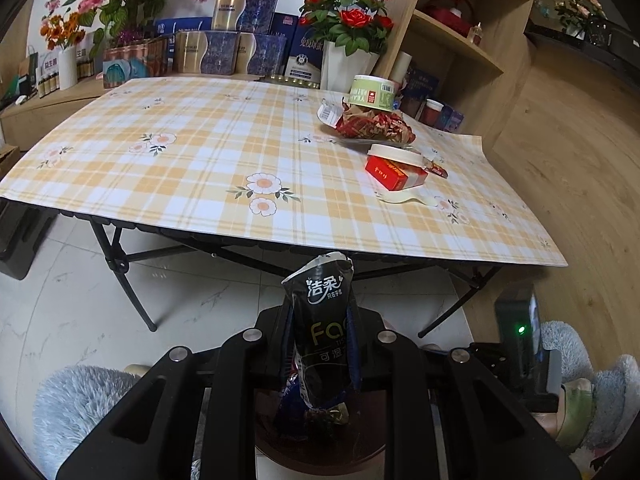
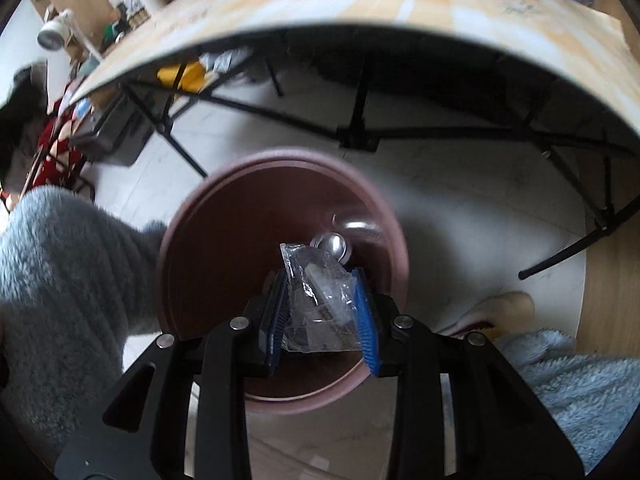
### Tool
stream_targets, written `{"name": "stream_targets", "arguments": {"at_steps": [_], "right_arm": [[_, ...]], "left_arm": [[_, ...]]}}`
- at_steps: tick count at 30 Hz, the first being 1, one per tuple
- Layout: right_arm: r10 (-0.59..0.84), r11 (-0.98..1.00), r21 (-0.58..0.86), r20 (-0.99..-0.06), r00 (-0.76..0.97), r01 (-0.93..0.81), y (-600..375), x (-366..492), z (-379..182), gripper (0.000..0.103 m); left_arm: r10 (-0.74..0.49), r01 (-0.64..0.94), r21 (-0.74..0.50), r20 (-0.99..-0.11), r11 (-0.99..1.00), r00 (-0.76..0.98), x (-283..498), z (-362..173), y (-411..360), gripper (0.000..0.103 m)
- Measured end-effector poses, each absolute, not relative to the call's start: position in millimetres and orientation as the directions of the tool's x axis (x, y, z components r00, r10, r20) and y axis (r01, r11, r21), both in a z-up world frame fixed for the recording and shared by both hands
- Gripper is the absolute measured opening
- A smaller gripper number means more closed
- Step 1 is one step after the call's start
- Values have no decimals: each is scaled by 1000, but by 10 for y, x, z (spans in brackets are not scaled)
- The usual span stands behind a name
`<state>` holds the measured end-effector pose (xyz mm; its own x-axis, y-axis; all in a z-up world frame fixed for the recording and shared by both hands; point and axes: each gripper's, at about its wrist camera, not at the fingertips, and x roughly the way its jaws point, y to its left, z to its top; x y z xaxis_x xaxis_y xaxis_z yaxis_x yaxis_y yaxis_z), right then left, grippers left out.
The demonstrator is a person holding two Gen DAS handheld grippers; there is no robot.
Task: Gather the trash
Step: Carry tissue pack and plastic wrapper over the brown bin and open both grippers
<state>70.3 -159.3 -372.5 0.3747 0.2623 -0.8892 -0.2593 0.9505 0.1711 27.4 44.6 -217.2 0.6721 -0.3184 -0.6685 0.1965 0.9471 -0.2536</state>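
Note:
My left gripper is shut on a black tissue packet that stands upright between its fingers, in front of the table's near edge. Under it shows part of a brown bin. In the right wrist view my right gripper is shut on a crumpled clear plastic wrapper, held right over the open mouth of the brown bin. A shiny metal can end lies inside the bin. On the table remain a red box, a white lid, a green-labelled tub and a red crumpled wrapper.
The table has a checked yellow cloth and black folding legs. Flower pots and boxes stand behind it, wooden shelves at the right. Fluffy blue slippers flank the bin on the tiled floor. A black device with a green light stands at the right.

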Motion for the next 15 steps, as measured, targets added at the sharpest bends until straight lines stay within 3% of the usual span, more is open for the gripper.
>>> {"name": "stream_targets", "arguments": {"at_steps": [7, 12, 15], "right_arm": [[271, 937, 182, -918, 291, -298, -1503, 708, -3880, 43], [263, 942, 168, -907, 328, -291, -1519, 708, -3805, 78], [261, 946, 158, -890, 374, -284, -1559, 707, -3712, 88]], "left_arm": [[-318, 174, -273, -682, 946, 659, 311, -2216, 480, 21], [-313, 179, -261, -687, 949, 655, 318, -2226, 459, 21], [-314, 178, -262, -698, 948, 643, 341, -2261, 451, 21]]}}
